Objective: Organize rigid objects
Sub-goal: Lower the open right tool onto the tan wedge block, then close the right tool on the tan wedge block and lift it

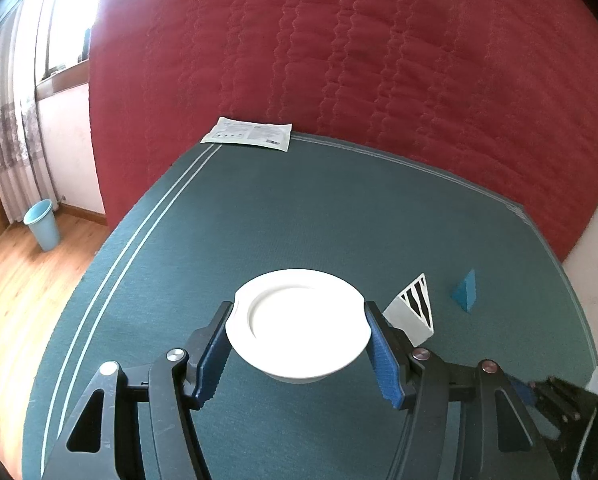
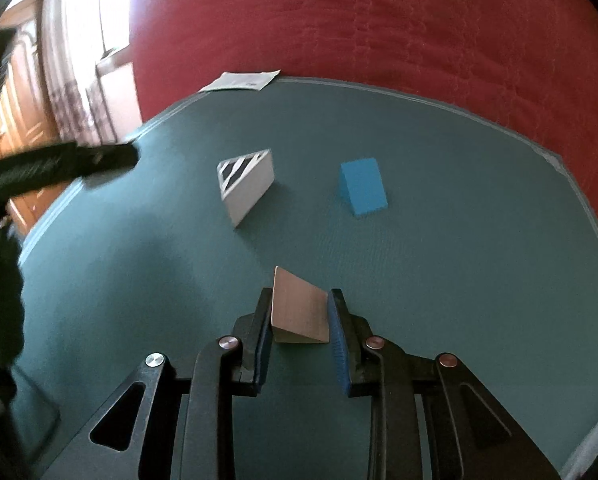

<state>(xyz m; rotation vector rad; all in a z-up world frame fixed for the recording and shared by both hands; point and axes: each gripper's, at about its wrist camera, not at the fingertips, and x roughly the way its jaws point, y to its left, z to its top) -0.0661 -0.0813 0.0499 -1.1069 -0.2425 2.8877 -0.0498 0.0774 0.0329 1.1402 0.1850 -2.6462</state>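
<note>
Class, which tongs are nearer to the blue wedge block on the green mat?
Right. The right tongs, gripping a plain wooden wedge, sit just before the blue wedge block; the left tongs hold a white plate farther off.

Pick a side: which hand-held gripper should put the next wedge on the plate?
Right. The right hand-held gripper is already shut on the wooden wedge, while the left hand-held gripper is busy holding the white plate by its rim.

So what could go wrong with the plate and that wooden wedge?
The left tongs pinch the white plate only by its rim, so it could tip or slip out. The right tongs squeeze the wooden wedge on its slanted shape, so it might squirt free onto the green mat.
</note>
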